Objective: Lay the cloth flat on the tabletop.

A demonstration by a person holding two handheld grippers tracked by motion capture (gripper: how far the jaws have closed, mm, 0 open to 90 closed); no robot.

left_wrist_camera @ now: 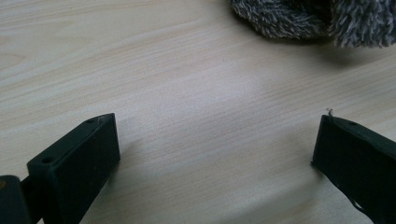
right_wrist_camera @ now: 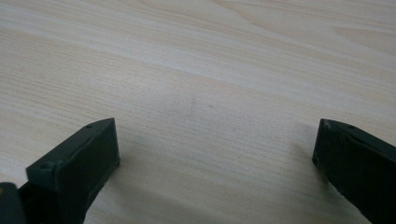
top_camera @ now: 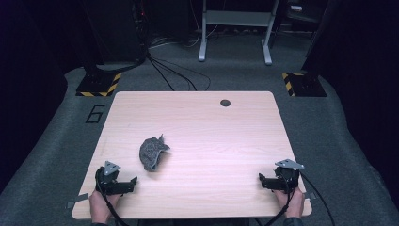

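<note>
Both tools rest at the near edge of the bench [top_camera: 197, 113], the left tool [top_camera: 133, 181] and the right tool [top_camera: 261, 179] each with jaws spread wide and nothing between them. Just beyond the left tool lies a crumpled grey fuzzy cloth [top_camera: 153, 152], its shaggy pile visible at the top of the left gripper view [left_wrist_camera: 299, 21], well apart from the right tool. It looks light, soft and floppy, so I'd judge it best pinched at a raised fold or the pointed corner sticking up, since it will sag and drape once lifted.
</note>
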